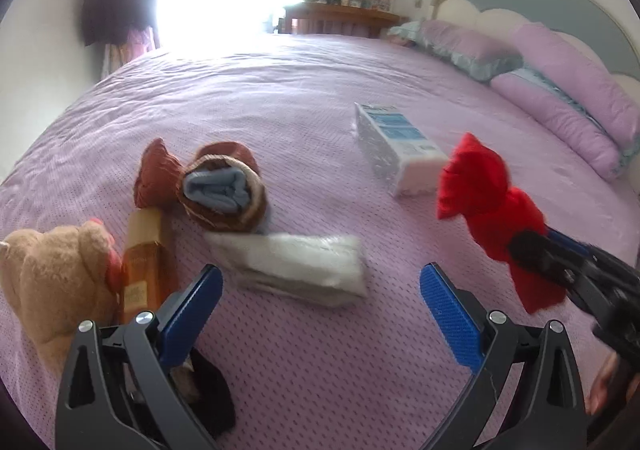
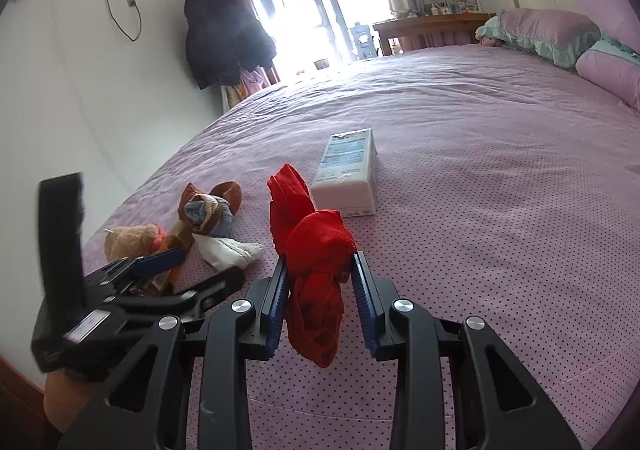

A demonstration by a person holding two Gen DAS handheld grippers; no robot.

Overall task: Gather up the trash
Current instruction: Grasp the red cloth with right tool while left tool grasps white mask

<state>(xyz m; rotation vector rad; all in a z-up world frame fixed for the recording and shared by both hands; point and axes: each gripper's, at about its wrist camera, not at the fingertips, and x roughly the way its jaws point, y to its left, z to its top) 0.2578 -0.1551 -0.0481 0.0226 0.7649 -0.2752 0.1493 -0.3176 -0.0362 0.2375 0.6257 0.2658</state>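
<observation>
right gripper (image 2: 320, 290): I have it clamped on the knotted red cloth bundle (image 2: 316, 270), pads pinching its middle, loose ends hanging out front and back, lifted clear of the pink dotted bedspread (image 2: 500, 250).
left gripper (image 1: 320, 290): jaws wide apart, nothing between them, pointed down at the flat clear plastic wrapper with white tissue inside (image 1: 296, 270).
wrapper place: at 12 o'clock from the left jaws, just beside the amber plastic bottle (image 1: 146, 262) at its 9 o'clock; brown rolled cloth with blue sock inside (image 1: 224, 190) at its 11.
wrapper handling: looks light, soft, crinkly and slippery (film may slide), so I'd pinch across the short width near the middle.
red bundle handling: soft, light, squashes easily; the knot is the best hold.
other trash candidate: white-and-blue tissue pack (image 1: 396, 146), at 1 o'clock, boxy, light, squashy.
clutter: tan plush bear (image 1: 52, 278) touching the bottle.
</observation>
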